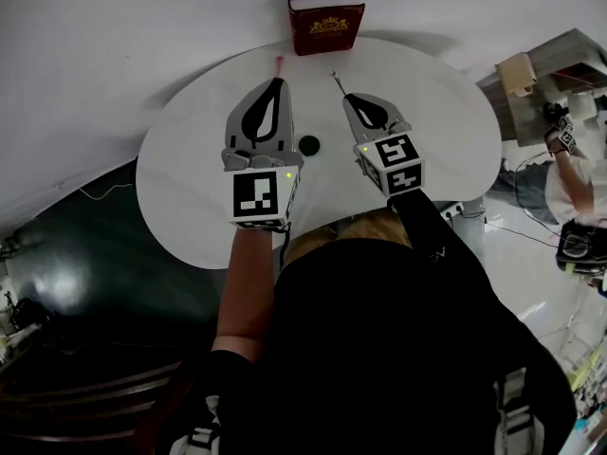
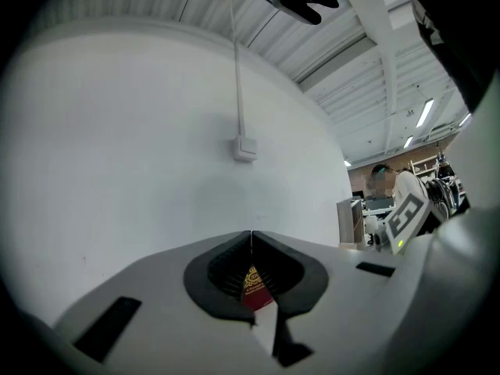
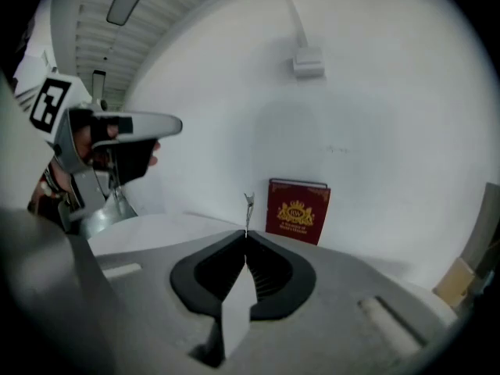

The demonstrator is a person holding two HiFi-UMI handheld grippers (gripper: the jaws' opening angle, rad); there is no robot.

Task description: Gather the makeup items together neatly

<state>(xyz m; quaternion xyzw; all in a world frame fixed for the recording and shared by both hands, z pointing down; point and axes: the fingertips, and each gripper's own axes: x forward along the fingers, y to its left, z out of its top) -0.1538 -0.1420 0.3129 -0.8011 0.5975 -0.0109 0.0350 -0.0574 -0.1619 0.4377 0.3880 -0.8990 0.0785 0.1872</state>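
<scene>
Pinching a pink-tipped stick in the left gripper, a thin metal stick in the right gripper, squeezed tight against dropping. Probably for laying beside the near dark pot.

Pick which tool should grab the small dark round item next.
Left, likely. The round item lies right beside the left tool, whose shut jaws show nothing between them. The right tool sits farther off and is shut on a thin stick.
</scene>
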